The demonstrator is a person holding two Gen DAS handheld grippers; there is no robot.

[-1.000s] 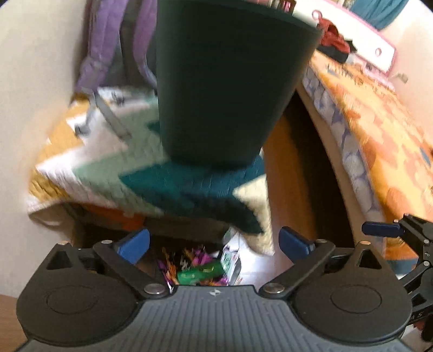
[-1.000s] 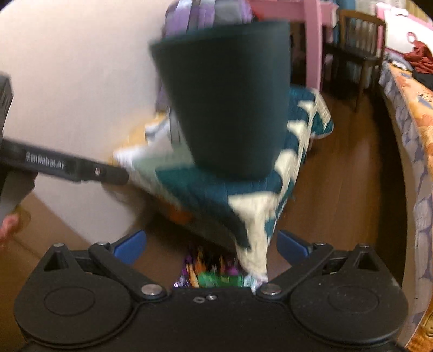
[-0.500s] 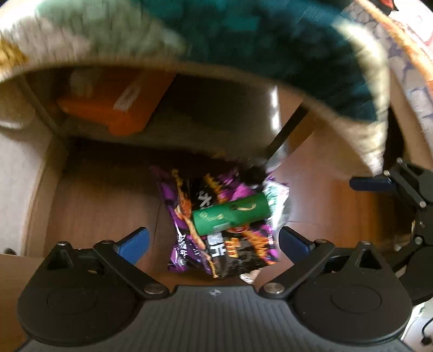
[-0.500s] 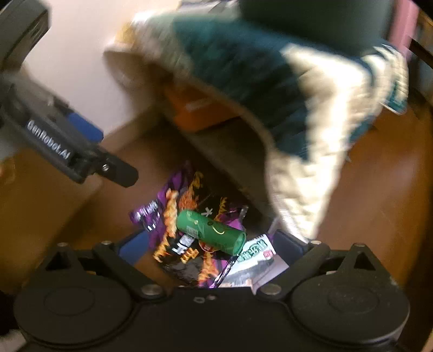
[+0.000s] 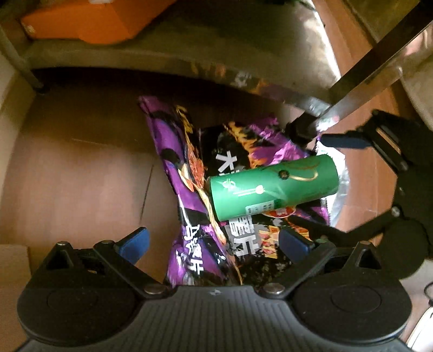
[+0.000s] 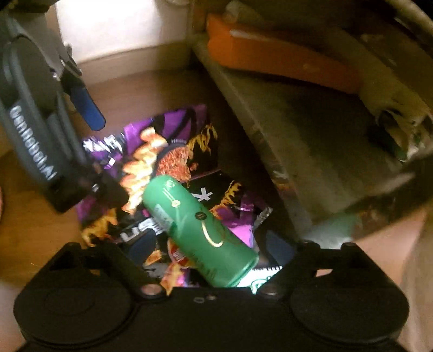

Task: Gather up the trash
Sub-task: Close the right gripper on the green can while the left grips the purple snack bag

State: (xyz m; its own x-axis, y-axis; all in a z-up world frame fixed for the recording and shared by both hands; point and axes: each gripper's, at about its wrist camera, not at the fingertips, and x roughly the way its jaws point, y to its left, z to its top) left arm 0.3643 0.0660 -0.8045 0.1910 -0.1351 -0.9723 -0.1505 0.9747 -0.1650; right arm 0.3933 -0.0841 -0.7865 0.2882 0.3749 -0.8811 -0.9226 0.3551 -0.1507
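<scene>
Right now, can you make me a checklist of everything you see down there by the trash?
Surface: brown wooden floor, bare to the left of the trash.
Job's things: green can lying on its side on top of purple snack bags; a silvery wrapper pokes out beside them.
Clutter: orange box on a low shelf behind the trash.
Grippers: left hand-held gripper open over the bags; right hand-held gripper open around the can, not gripping.
Cables: nothing seen.
Surroundings: metal leg with a black foot; pale wall.
</scene>
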